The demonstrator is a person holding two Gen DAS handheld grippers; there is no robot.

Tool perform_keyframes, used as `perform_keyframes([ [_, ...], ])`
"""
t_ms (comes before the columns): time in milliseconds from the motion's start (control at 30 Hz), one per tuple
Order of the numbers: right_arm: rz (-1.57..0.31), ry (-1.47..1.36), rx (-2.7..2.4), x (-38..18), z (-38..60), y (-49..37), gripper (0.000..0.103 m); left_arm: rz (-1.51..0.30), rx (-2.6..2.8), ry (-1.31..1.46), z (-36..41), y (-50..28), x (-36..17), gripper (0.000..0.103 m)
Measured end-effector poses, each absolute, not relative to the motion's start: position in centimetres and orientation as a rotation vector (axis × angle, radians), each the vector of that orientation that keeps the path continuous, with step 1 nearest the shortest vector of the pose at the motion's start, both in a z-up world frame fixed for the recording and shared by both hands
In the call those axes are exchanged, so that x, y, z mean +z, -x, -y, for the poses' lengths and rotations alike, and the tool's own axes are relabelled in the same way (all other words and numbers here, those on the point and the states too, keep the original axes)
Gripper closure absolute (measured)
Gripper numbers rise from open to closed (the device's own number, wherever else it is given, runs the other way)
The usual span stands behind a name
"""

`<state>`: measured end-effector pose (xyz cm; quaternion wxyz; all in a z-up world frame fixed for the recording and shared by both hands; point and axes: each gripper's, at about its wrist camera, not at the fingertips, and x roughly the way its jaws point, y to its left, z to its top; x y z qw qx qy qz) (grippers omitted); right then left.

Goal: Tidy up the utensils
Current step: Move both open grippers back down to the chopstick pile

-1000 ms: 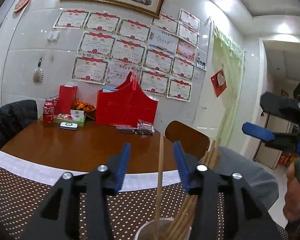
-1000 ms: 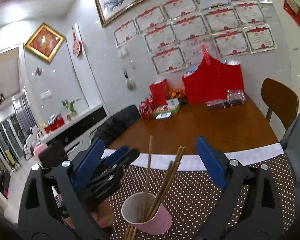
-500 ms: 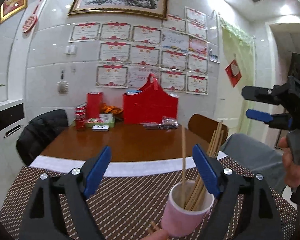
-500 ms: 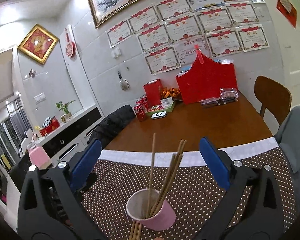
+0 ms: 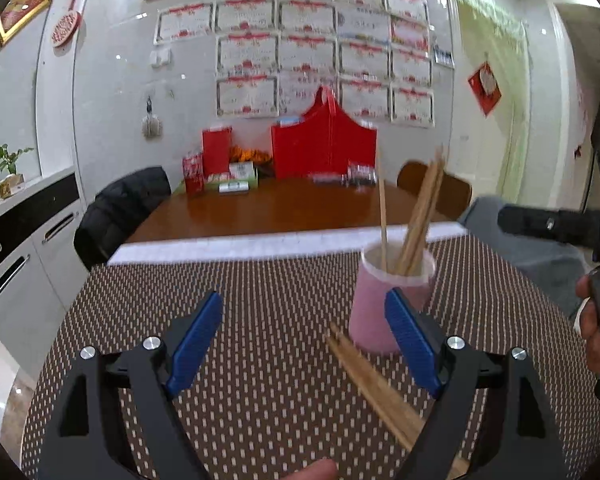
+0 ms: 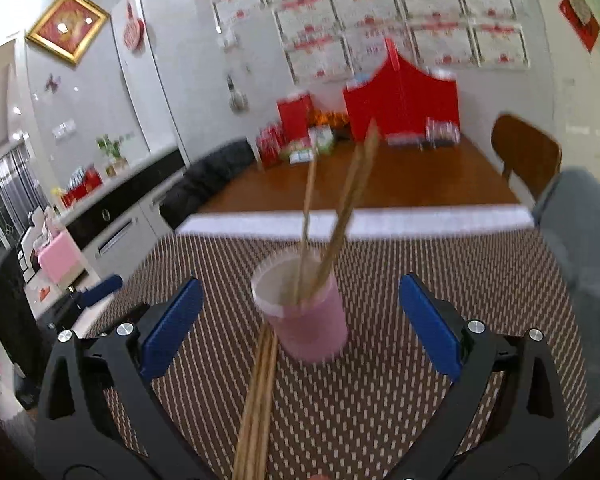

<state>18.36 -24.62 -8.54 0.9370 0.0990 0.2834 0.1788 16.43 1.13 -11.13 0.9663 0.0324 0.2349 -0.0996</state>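
A pink cup stands upright on the dotted brown tablecloth and holds several wooden chopsticks. A bundle of loose chopsticks lies flat on the cloth in front of the cup. My left gripper is open and empty, with the cup just behind its right finger. My right gripper is open and empty, with the cup between its fingers but apart from them.
A wooden table beyond the cloth carries a red basket, red boxes and cans. A black jacket hangs on a chair at left, a wooden chair at right. White cabinets stand far left.
Both grippers have drawn back and tilted down from the cup. The left gripper has opened wider and let go of a chopstick, which now stands in the cup.
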Motion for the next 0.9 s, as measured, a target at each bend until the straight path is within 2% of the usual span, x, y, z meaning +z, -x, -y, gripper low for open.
perform_keyframes([
  [300, -0.741, -0.25, 0.396, -16.2, 25.0, -18.9, 0.006, -0.689, -0.185, -0.109, 0.1, -17.1, -17.1, 0.021],
  [500, -0.771, -0.218, 0.392, -17.7, 25.2, -19.1, 0.006, -0.813, -0.214, -0.136, 0.9, -17.4, -20.7, 0.021],
  [900, -0.797, -0.208, 0.401, -18.3, 24.6, -19.1, 0.006, -0.893, -0.252, -0.113, 2.5, -17.4, -22.2, 0.021],
])
